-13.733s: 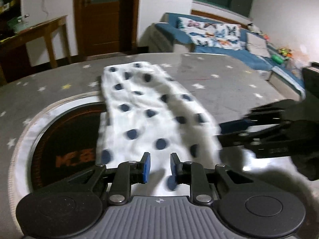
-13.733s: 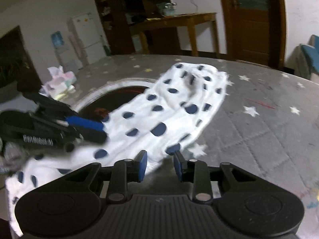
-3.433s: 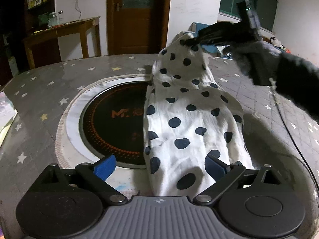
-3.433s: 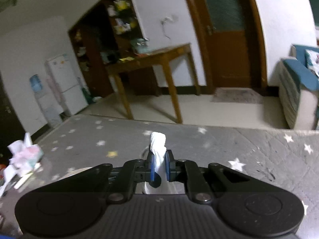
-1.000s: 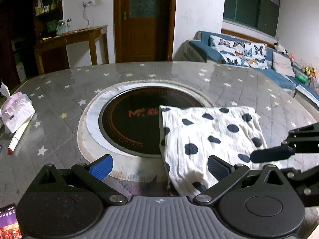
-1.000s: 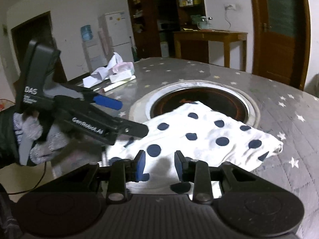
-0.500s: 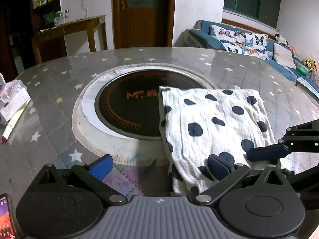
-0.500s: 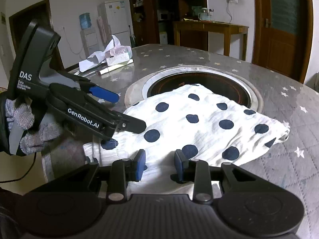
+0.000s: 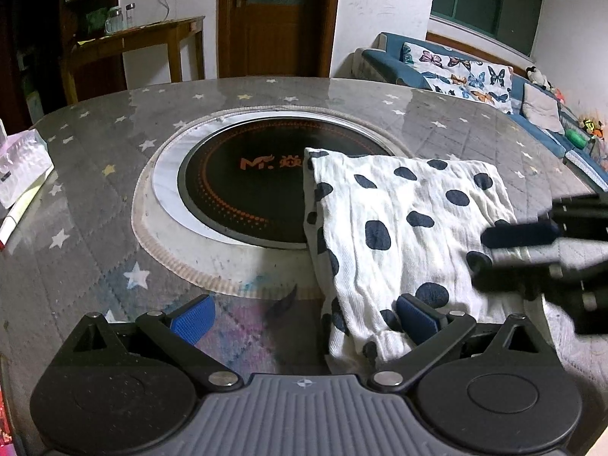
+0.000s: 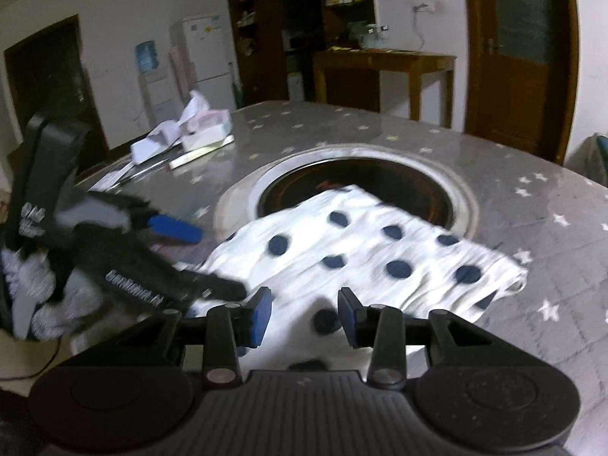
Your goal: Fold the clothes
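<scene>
Round grey star-print table (image 9: 95, 205) with a black inset hob (image 9: 258, 186) at centre. Folded white polka-dot cloth (image 9: 399, 224) lying flat, overlapping the hob's right edge. Left gripper (image 9: 302, 321) spread wide at the cloth's near corner; right gripper (image 10: 304, 313) parted, empty, above it. Behind: wooden door (image 9: 277, 19), side table (image 9: 140, 43), blue sofa (image 9: 475, 79), fridge (image 10: 203, 57).

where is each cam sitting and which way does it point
Left wrist: rides the left gripper, low at the table's near edge, facing the door; own open fingers at the bottom, right gripper entering at right.
Right wrist: rides the right gripper, facing the fridge and shelves; own parted fingers, plus the left gripper in a gloved hand at left.
Shared: the spotted cloth overlapping the round cooktop.
</scene>
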`<state>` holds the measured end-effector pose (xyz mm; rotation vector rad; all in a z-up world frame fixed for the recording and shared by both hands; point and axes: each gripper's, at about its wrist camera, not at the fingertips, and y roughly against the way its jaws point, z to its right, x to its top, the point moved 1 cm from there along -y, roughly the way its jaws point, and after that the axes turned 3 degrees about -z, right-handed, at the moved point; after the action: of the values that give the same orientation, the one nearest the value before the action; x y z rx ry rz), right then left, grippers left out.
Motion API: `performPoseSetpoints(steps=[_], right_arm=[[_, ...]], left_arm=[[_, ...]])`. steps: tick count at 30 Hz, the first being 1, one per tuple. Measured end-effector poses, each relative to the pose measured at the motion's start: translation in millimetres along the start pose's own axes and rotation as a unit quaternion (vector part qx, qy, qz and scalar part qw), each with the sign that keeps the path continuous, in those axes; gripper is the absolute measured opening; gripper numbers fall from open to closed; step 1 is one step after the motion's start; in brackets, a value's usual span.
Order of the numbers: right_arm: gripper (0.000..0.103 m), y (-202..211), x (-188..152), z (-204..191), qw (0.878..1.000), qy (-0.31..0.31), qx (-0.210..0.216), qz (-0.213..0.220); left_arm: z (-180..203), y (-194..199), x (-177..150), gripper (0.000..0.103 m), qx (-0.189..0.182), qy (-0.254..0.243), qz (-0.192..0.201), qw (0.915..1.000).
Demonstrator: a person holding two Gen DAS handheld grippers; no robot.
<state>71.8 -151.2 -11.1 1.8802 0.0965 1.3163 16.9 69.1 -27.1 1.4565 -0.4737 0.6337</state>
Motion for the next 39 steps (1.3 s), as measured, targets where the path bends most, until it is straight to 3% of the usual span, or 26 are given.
performPoseSetpoints(steps=[12,17,25,31,39], right_arm=[[0.039,-25.1,-9.5,41.2,0.997,-0.047,-0.052,-0.010],[0.040,-19.2,3.7,46.1,0.997,-0.042,-0.063,0.006],[0.039,-30.1,12.5,86.0,0.989,-0.088,-0.118,0.016],[0.040,-34.8,14.0,87.4,0.990,-0.079,-0.117,0.004],[0.040,-53.9,43.5,63.5,0.997,-0.035,-0.073,-0.002]], left_arm=[[-1.3,-1.7,-0.4,0.103,-0.004,0.001,0.000,1.0000],[-1.3,-1.9,-1.0,0.103,-0.004,0.001,0.002,1.0000],[-1.2,-1.7,-1.3,0.103,-0.005,0.000,0.002,1.0000],[-1.7,-1.8,-1.1,0.103,-0.006,0.000,0.003,1.0000],[-1.5,-1.1,-1.9,0.103,-0.008,0.001,0.004,1.0000]])
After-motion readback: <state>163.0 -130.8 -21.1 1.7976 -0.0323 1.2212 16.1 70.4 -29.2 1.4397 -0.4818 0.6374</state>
